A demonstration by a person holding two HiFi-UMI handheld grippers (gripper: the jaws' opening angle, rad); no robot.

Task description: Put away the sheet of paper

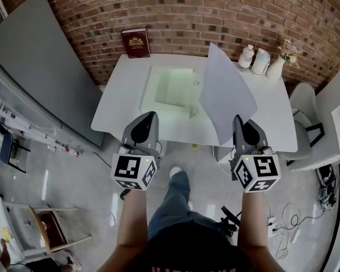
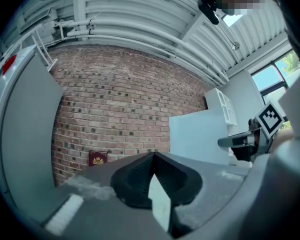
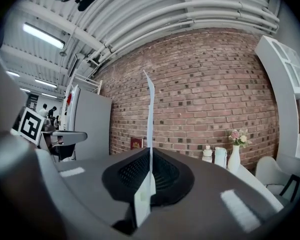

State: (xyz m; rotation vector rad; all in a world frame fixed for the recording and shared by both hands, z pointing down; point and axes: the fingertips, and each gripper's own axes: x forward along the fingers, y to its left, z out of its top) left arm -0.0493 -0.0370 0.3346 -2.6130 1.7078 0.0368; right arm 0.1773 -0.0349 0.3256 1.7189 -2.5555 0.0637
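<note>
Over the right side of the white rectangular counter [image 1: 122, 103], the thin white sheet of paper [image 1: 226, 92] is standing pretty much on edge. It's pinched at its near corner by the right claw [image 1: 239, 122], which is clamped tight on it. The left claw [image 1: 151, 117] hangs by the counter's near edge, left of the sheet, jaws pressed together with nothing in them. Mid-counter there's a shallow pale green square tray [image 1: 170, 89]. At the counter's far edge a maroon book with a gold crest [image 1: 136, 43] leans on the red brick wall [image 1: 215, 10]. The far right corner holds two small bottles [image 1: 248, 56] and a white vase with pink flowers [image 1: 276, 67].
</note>
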